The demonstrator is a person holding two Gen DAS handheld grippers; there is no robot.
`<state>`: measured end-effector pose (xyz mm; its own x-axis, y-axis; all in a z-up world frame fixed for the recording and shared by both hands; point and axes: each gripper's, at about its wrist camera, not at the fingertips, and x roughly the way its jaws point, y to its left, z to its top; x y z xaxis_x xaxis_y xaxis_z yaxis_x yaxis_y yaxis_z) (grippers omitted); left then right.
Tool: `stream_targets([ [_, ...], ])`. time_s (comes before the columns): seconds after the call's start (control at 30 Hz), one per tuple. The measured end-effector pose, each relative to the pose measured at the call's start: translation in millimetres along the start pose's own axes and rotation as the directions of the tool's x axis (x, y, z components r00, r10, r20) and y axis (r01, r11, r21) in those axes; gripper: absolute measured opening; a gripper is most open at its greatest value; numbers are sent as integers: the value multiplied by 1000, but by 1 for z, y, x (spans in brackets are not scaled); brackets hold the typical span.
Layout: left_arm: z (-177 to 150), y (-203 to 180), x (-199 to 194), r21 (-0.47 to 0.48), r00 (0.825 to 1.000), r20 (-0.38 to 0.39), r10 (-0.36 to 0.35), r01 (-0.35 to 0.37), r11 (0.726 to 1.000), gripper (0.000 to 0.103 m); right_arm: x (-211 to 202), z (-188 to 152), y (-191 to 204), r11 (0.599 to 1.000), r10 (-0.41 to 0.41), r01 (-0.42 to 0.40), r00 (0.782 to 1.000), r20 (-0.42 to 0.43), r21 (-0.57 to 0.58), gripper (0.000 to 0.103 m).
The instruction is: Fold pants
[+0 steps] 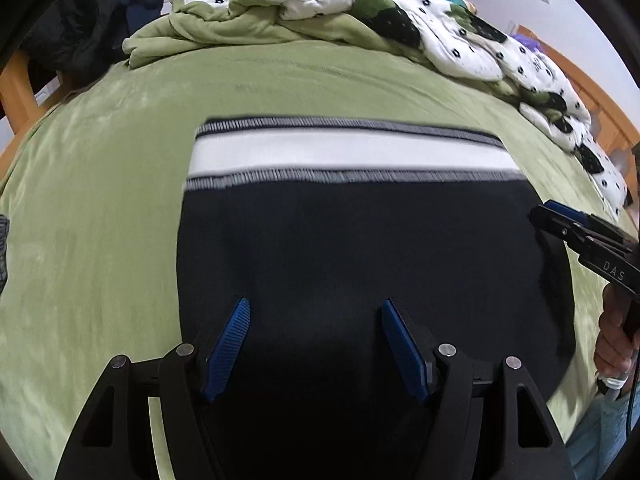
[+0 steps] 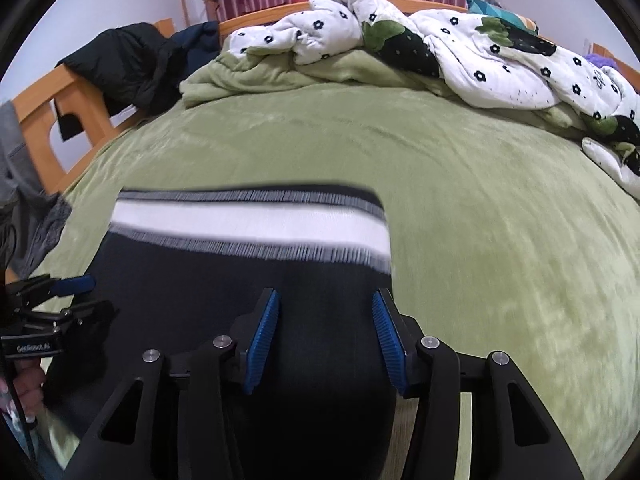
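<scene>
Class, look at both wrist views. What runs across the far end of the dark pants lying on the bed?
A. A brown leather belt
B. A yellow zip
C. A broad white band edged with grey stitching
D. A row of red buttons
C: the dark pants end in a broad white band with a grey stitched line along each side, lying flat on the green bed cover; the right wrist view shows the same.

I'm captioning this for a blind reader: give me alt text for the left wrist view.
Dark pants with a white striped waistband lie on a green bedspread, the left gripper open above them. A rumpled floral quilt lies beyond.
</scene>
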<state>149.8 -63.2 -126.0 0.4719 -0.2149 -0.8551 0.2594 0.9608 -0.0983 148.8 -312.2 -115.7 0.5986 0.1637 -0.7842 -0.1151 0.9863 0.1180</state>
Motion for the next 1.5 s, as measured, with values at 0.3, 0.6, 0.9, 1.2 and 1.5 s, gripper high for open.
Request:
stream_targets([
  [0.3,-71,-5,-44,35,999,41,21,-22,999,66,-31,-57,16,998,-14,11,999,-43,-69,49],
  [0.6,-109,9,-63,-7,999,25,42,-42,999,67,-49,-88,23,999,-2,1,999,-51,-32,49],
  [0.9,-131,26,-63,-71,1000,-20,17,-19,997,66,-56,-93,17,999,28,-27,999,-43,29,46],
  [1.2,-130,28,-63,-89,996,13,87,-85,992,59,-50,-90,4,995,11,-8,999,-35,98,46],
  [1.5,-131,30,-62,-89,995,18,101,-99,991,22,-40,-92,5,997,-25,31,996,-81,66,44],
])
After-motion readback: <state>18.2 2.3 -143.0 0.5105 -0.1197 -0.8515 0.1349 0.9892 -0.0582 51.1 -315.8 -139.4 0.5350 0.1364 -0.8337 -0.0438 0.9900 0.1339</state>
